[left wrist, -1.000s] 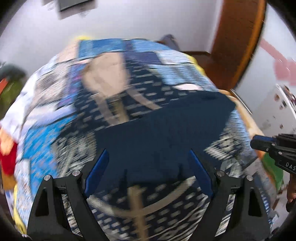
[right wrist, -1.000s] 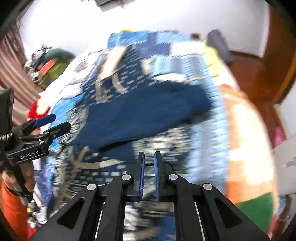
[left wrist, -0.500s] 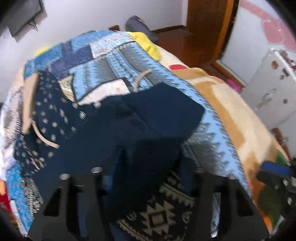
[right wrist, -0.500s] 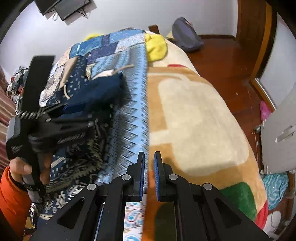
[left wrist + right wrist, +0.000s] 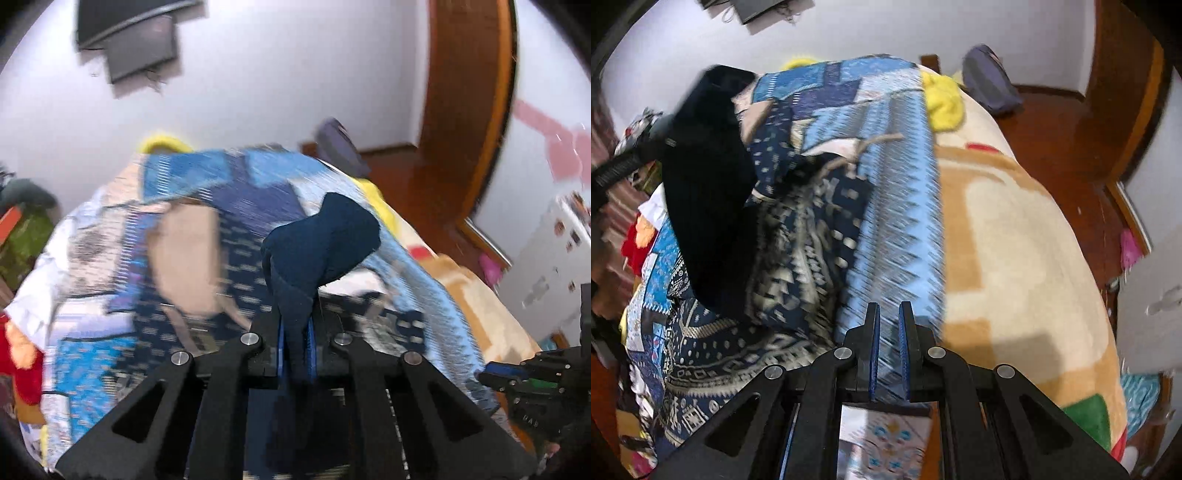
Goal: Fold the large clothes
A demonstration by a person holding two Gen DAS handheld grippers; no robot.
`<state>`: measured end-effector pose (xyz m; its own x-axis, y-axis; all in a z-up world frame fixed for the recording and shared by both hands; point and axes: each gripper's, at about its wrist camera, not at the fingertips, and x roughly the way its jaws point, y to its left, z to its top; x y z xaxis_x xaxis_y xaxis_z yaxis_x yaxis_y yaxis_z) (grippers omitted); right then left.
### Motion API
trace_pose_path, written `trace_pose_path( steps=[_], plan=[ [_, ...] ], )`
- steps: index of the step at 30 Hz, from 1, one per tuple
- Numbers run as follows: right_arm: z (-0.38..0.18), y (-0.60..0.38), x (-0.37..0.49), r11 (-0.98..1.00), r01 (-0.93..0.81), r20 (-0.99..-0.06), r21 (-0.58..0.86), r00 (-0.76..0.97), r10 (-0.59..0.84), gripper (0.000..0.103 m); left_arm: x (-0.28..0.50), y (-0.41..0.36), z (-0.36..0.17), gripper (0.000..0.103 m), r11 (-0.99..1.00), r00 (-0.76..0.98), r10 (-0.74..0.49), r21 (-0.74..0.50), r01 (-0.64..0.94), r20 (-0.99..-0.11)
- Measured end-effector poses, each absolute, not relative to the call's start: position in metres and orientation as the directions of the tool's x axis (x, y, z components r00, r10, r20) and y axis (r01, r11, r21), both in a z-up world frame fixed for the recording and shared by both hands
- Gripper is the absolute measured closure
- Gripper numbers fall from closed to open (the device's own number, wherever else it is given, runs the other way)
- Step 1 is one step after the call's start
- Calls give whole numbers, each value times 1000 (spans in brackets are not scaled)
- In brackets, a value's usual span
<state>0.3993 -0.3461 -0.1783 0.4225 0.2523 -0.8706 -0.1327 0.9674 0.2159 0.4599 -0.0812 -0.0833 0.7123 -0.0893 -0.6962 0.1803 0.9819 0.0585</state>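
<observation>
A plain dark navy garment (image 5: 325, 240) is pinched between the fingers of my left gripper (image 5: 295, 332), which is shut on it and lifts it off the bed; the cloth bunches and droops forward from the fingers. In the right wrist view the same navy garment (image 5: 709, 206) hangs at the left from the left gripper's black body. My right gripper (image 5: 886, 325) is shut with nothing visible between its fingers and hovers over the light blue zigzag strip of the bedspread (image 5: 897, 229).
The bed carries a blue patchwork spread (image 5: 229, 192) and a beige and orange blanket (image 5: 1015, 240). A yellow pillow (image 5: 942, 99), a grey bag (image 5: 990, 85) on the wooden floor, a wooden door frame (image 5: 469, 110) and a clothes pile at the left (image 5: 22, 236) surround it.
My left gripper has closed on the navy garment and raised it off the bed. The right gripper has stayed shut and swung back toward the blue spread.
</observation>
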Motion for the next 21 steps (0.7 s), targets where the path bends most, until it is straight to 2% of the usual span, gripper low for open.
trace_pose_path(
  steps=[4, 9, 13, 18, 21],
  plan=[
    [-163, -316, 410, 969, -196, -861, 151, 455, 227, 97, 451, -12, -64, 94, 995, 755, -16, 61, 75, -655],
    [-150, -281, 426, 964, -239, -852, 112, 476, 217, 97, 442, 61, -74, 94, 1000, 747, 13, -1, -18, -665],
    [-162, -255, 440, 960, -260, -872, 106, 439, 216, 97, 433, 102, -109, 94, 998, 702, 22, -25, -56, -712],
    [-208, -224, 453, 957, -282, -928, -63, 370, 48, 97, 423, 141, -177, 94, 992, 608, 26, -54, -114, -794],
    [-216, -219, 449, 948, -294, -913, -120, 408, 11, 97, 416, 160, -214, 94, 986, 558, 4, -90, -142, -830]
  ],
)
